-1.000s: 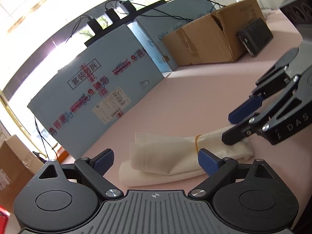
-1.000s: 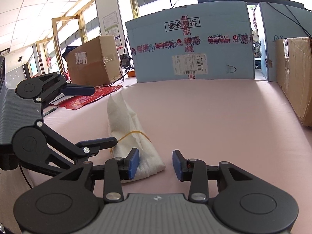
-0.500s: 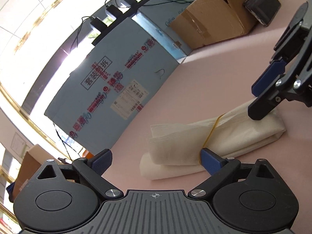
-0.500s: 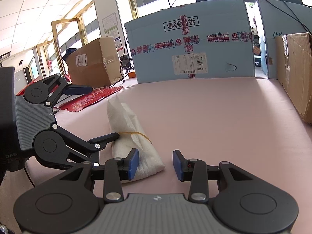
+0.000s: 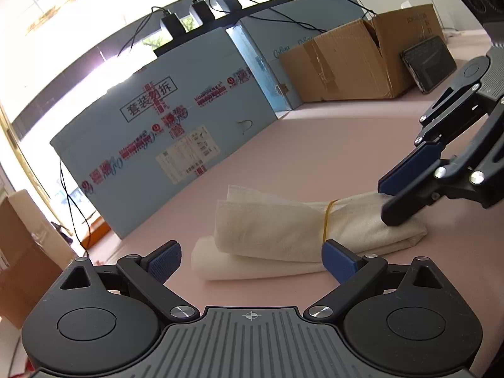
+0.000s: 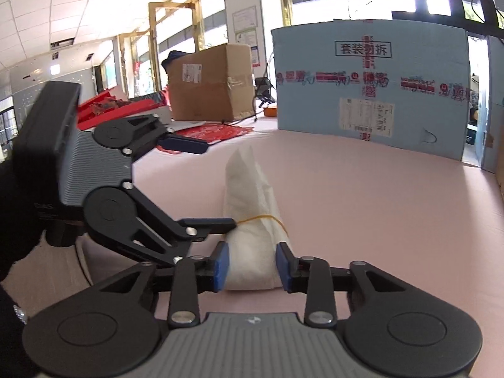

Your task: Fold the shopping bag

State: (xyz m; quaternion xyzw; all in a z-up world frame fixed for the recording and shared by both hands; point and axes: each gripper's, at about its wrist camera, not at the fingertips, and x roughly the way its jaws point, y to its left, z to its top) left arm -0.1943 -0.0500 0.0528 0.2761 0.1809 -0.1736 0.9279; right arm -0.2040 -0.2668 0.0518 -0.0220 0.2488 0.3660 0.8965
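One soft cream bag (image 5: 299,230), rolled, rubber-banded (image 5: 327,220)

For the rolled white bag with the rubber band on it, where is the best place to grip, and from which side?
Grip the bag at its thick banded end, just short of the yellow rubber band, coming in along its length as the right gripper does. That end is compact and rounded; the far end fans into loose flat layers. The left gripper is open beside it.

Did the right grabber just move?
Yes, the right gripper went left: the blue box sits further right, and the shopping bag, earlier beside its left finger, now lies between its fingers.
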